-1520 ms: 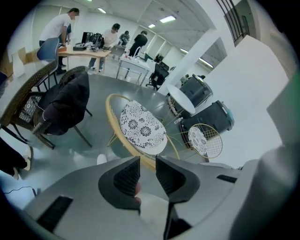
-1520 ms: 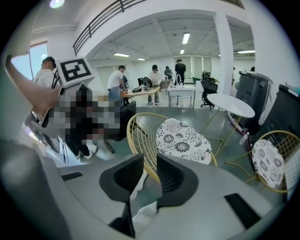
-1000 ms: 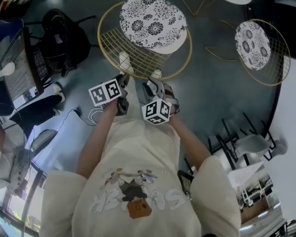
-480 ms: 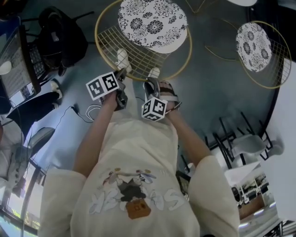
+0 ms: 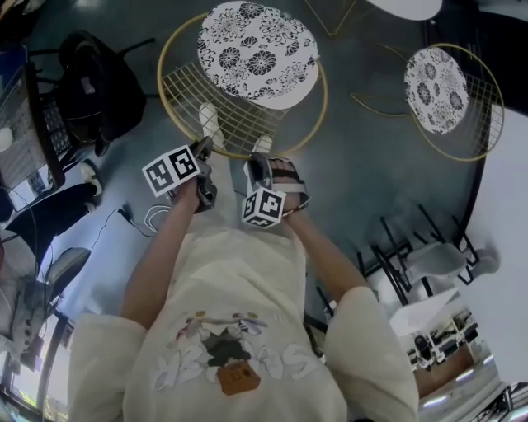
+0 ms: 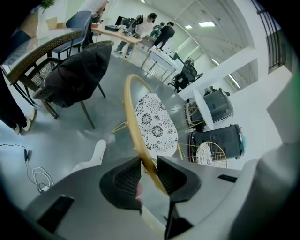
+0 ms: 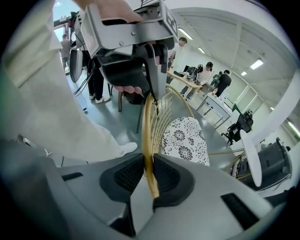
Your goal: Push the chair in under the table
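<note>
Head view: wire chair [image 5: 257, 51] ahead, back twd person, seat pointing away to white counter [image 5: 403, 7], cut off at top. Left hand-held gripper [image 6: 149, 172] loose round gold back rim [image 6: 131, 122]; right hand-held gripper [image 7: 148, 176] closing, pinching it.

- A smooth grey floor [image 5: 371, 173] with a soft sheen runs through the room.
- Far right stands a second gold wire chair [image 5: 452, 99] with a flowered cushion.
- Far left, a dark chair [image 5: 91, 74] is draped in black cloth, with a screen [image 5: 33, 136] just beside it.
- Near right, black metal frames [image 5: 404, 247] stand together.
- A white cable [image 5: 157, 216] lies coiled on the floor at left.
- Far off, people [image 6: 159, 30] stand at desks [image 6: 117, 35].
- Strip lights [image 6: 206, 23] shine on the ceiling, and a white wall [image 6: 276, 93] closes the right side.
</note>
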A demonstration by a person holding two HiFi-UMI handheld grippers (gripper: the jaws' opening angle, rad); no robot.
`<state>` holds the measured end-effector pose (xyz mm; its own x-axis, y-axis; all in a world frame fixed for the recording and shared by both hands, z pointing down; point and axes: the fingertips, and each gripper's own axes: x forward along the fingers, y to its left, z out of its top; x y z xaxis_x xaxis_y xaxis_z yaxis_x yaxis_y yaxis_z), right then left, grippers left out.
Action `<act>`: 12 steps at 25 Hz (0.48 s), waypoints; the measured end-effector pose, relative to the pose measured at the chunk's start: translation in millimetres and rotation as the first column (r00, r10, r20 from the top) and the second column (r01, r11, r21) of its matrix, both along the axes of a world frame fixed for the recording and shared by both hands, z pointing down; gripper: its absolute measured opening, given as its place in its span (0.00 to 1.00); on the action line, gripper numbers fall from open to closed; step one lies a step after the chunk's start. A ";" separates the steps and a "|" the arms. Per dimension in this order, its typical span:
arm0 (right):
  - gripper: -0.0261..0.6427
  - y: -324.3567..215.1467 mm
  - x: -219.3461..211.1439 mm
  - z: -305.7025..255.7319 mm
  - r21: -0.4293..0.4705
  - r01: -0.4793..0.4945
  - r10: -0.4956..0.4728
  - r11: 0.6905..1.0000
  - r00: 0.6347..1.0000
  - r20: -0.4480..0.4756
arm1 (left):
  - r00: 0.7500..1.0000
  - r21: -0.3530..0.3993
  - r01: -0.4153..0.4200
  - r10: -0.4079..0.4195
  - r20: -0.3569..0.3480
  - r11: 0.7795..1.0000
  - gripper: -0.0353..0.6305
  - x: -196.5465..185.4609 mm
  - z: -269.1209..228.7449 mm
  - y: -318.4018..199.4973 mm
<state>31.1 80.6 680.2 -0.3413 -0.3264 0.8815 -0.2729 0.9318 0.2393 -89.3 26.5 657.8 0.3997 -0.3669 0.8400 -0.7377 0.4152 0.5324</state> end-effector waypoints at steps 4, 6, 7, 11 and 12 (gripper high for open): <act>0.14 -5.1 -4.7 0.2 0.010 -0.021 0.021 1.000 1.000 -0.011 | 1.000 0.005 -0.006 0.006 -0.013 1.000 0.21 -5.3 -0.2 -4.0; 0.14 -14.7 -6.0 -2.1 0.015 -0.044 0.045 0.999 0.999 -0.020 | 1.000 0.010 -0.013 0.013 -0.022 1.000 0.21 -6.8 -2.9 -13.0; 0.14 -22.1 -5.5 -3.3 0.019 -0.058 0.059 0.998 0.998 -0.021 | 1.000 0.015 -0.016 0.016 -0.026 1.000 0.21 -6.2 -4.2 -20.2; 0.14 -46.6 1.5 -3.3 0.030 -0.088 0.089 0.996 0.996 -0.030 | 0.999 0.041 -0.016 0.017 -0.033 0.999 0.21 0.5 -4.9 -45.5; 0.14 -51.2 3.0 -2.5 0.036 -0.090 0.092 0.995 0.995 -0.034 | 0.999 0.049 -0.015 0.017 -0.033 0.999 0.21 1.9 -4.5 -50.6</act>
<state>34.1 29.4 677.7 -0.2772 -0.3846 0.8805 -0.3467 0.8947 0.2817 -87.4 -24.1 653.3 0.4337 -0.4004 0.8072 -0.7253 0.3763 0.5764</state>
